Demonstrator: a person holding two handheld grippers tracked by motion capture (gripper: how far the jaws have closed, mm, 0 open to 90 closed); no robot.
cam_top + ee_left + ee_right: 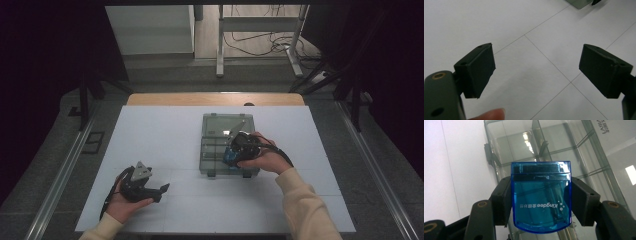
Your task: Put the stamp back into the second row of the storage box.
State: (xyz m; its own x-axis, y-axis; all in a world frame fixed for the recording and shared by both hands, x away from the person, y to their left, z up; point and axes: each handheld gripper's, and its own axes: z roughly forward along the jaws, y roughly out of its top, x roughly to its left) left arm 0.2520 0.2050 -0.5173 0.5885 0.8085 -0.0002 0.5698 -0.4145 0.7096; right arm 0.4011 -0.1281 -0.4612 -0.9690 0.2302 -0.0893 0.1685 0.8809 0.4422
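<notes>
Right gripper (540, 202) is clamped on a small blue see-through case (540, 197) with white "Kingdee" print, one jaw on each flat side, the case standing between the pads with its darker capped end pointing away from the hand. In the high view the same right gripper (239, 148) sits over the near-right part of a clear plastic organizer box (216, 122), blue case (231, 156) just visible under the hand. The box lies open-topped on the white table (165, 135), long axis running away from the person, thin dividers splitting it into compartments. From the right gripper view the case hangs directly above the box (584, 147), over a long compartment beside a divider — whether it touches the floor of the box I cannot tell. Key relation: the case's long axis lines up roughly with the compartment's run beneath it, so the likely next move is a straight lowering, then a release; a twist would catch a divider, judging from how narrow the slots look. Left gripper (152, 187) rests low on the table at the person's near left, well apart from the box, jaws spread wide with nothing between them; its own view shows the left gripper (536, 68) over bare table seams, a corner of the box (580, 3) far off at top. A fingertip (489, 115) shows at the bottom edge. Right hand is clearly the nearer one — the left looks idle.
</notes>
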